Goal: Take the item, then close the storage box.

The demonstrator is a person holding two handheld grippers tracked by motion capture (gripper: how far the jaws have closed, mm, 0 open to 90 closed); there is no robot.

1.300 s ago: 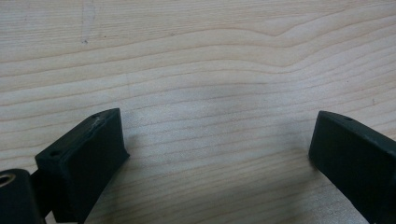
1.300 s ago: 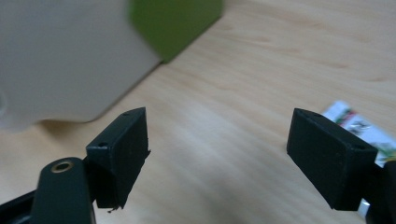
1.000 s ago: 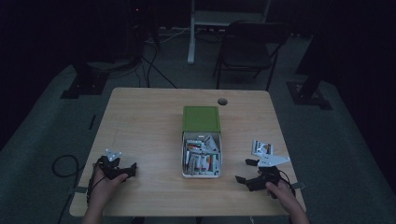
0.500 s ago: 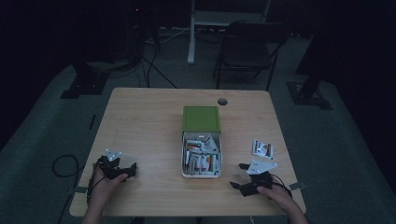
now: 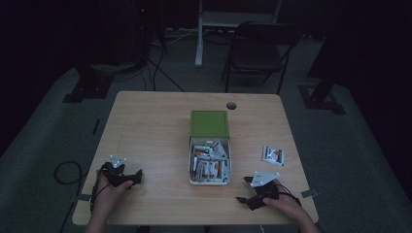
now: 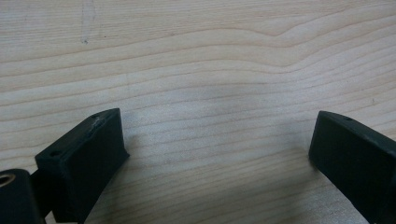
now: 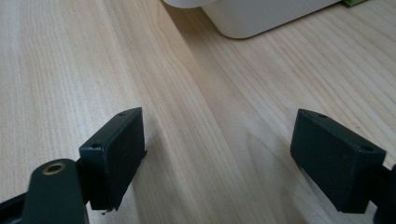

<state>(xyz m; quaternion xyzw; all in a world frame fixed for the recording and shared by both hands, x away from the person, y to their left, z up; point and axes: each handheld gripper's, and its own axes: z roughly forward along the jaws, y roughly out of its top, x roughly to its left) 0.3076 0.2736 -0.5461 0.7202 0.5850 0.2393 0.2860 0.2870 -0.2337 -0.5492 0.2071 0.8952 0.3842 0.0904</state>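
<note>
A white box holding several small packets stands mid-table, its green lid lying open behind it. My left gripper rests near the front left of the table, jaws pointing right, a hand around it. In the left gripper view its gripper is open over bare wood. My right gripper sits at the front right, jaws pointing left, just off the box's near corner. In the right gripper view that gripper stands open with nothing between its jaws, and the white box shows ahead.
A small silvery packet lies flat right of the box. The wooden table has a round cable hole near its far edge. A folding chair and stand legs are behind the table.
My right gripper has moved left and toward the front edge, nearer the box's near corner. The left gripper has stayed put.
</note>
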